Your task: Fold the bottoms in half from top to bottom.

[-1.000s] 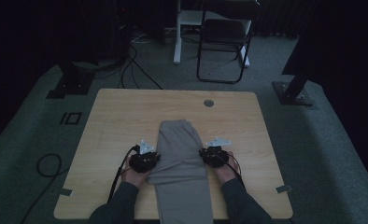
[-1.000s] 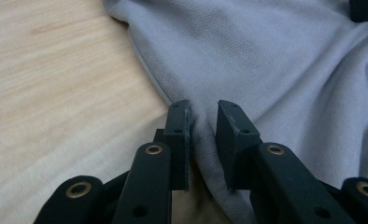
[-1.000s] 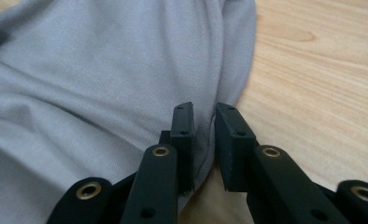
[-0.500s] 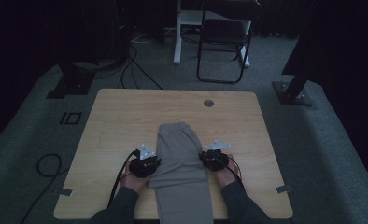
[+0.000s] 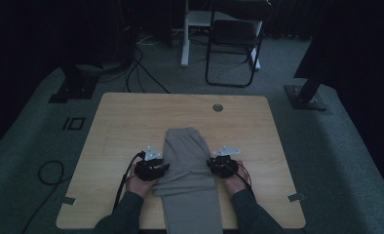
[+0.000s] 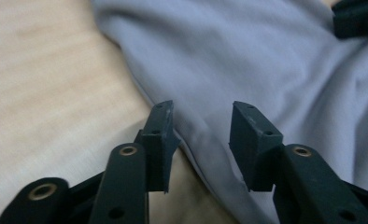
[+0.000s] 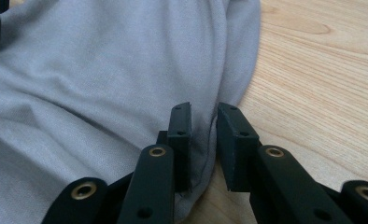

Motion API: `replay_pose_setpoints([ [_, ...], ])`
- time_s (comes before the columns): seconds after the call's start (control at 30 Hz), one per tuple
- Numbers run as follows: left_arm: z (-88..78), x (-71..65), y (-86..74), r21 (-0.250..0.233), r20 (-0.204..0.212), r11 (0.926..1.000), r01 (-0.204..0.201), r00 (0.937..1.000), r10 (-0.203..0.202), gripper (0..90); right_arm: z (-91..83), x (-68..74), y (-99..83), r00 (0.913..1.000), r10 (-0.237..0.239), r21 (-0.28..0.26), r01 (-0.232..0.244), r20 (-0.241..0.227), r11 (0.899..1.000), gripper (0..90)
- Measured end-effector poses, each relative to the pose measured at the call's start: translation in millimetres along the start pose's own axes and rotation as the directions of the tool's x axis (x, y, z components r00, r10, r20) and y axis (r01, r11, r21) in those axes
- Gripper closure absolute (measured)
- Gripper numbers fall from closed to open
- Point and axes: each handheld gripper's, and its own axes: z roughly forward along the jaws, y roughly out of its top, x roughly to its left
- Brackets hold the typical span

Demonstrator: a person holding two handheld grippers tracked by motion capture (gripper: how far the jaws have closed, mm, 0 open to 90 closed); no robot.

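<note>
Having just opened, the left hand-held gripper (image 6: 201, 140) straddles the grey cloth's (image 6: 247, 60) edge unpinched; the right hand-held gripper (image 7: 204, 147) pinches its edge.

I look down on a light wooden tabletop (image 5: 131, 126) with a round cable hole (image 5: 218, 107) near its far edge. Around it I see grey carpet (image 5: 355, 161), and a dark folding chair (image 5: 234, 44) stands beyond. The room is dim, and black cables (image 5: 141, 68) lie on the floor.
</note>
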Motion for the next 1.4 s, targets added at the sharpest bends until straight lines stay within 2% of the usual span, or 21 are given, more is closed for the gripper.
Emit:
replay_pose_setpoints([
  [0.1, 4.4, 5.8, 11.3, -0.012, -0.033, 0.9999, -0.001, 0.9995, 0.001, 57.4, 0.2, 0.2, 0.4, 1.0, 0.0, 0.001, 0.0, 0.0, 1.0, 76.6],
  [0.2, 13.7, 14.5, 23.0, -0.025, -0.062, 0.9991, 0.033, 0.9974, -0.035, 57.0, 0.4, 0.9, 0.6, 1.0, 0.003, 0.002, -0.003, 0.003, 1.0, 76.7],
  [0.3, 28.0, 23.0, 32.0, 0.011, -0.099, 0.9984, 0.055, 0.9937, -0.054, 56.5, 0.7, 1.4, 1.0, 1.0, 0.002, 0.002, -0.002, 0.004, 1.0, 76.8],
  [0.43, 44.3, 30.6, 36.2, 0.042, -0.108, 0.9962, 0.077, 0.9915, -0.072, 56.5, 0.9, 0.8, 1.1, 1.0, 0.002, 0.002, -0.002, 0.0, 1.0, 76.8],
  [0.5, 48.0, 33.6, 36.9, 0.028, -0.101, 0.9952, 0.094, 0.9908, -0.09, 57.3, 1.0, 0.6, 1.5, 1.0, 0.003, 0.005, -0.003, -0.001, 1.0, 76.7],
  [0.53, 48.6, 34.5, 37.3, 0.024, -0.096, 0.9947, 0.1, 0.9906, -0.097, 60.6, 0.9, 0.4, 2.0, 1.0, 0.004, 0.009, -0.004, -0.003, 1.0, 76.6],
  [0.6, 49.8, 34.8, 38.7, 0.029, -0.091, 0.9952, 0.093, 0.9917, -0.09, 73.0, 1.2, -0.9, 3.5, 1.0, 0.004, 0.017, -0.004, -0.005, 1.0, 73.6],
  [0.7, 51.0, 34.3, 40.7, 0.039, -0.079, 0.9959, 0.082, 0.9938, -0.078, 80.2, 3.2, -4.0, 9.6, 0.9999, 0.004, 0.026, -0.004, 0.015, 1.0, 66.5],
  [0.77, 51.6, 34.4, 41.6, 0.043, -0.075, 0.9962, 0.076, 0.9945, -0.073, 82.1, 4.6, -6.4, 16.5, 0.9998, 0.015, 0.005, -0.015, 0.011, 1.0, 61.4],
  [0.9, 53.0, 34.9, 42.5, 0.039, -0.074, 0.9964, 0.075, 0.9947, -0.072, 83.2, 15.1, -11.2, 38.9, 0.9994, 0.035, -0.015, -0.035, -0.005, 0.999, 57.2],
  [1.03, 53.7, 36.9, 42.5, 0.036, -0.066, 0.9963, 0.078, 0.9949, -0.075, 83.4, 36.1, -16.0, 62.0, 0.999, 0.044, 0.006, -0.044, 0.003, 0.999, 55.6],
  [1.13, 54.8, 37.0, 44.1, 0.039, -0.068, 0.9963, 0.076, 0.995, -0.073, 83.9, 51.4, -19.4, 71.5, 0.9984, 0.047, 0.032, -0.048, 0.032, 0.998, 54.4],
  [1.23, 56.3, 37.5, 47.0, 0.05, -0.075, 0.9966, 0.065, 0.9953, -0.061, 84.3, 64.2, -24.8, 73.3, 0.996, 0.066, 0.071, -0.07, 0.059, 0.995, 53.6],
  [1.3, 57.9, 37.5, 49.3, 0.056, -0.081, 0.9967, 0.059, 0.9952, -0.054, 84.6, 67.2, -26.4, 73.0, 0.995, 0.075, 0.06, -0.078, 0.066, 0.995, 55.0],
  [1.4, 61.2, 38.1, 53.2, 0.061, -0.092, 0.9971, 0.045, 0.995, -0.039, 85.0, 68.1, -26.2, 74.6, 0.9957, 0.055, 0.063, -0.059, 0.074, 0.996, 68.3],
])
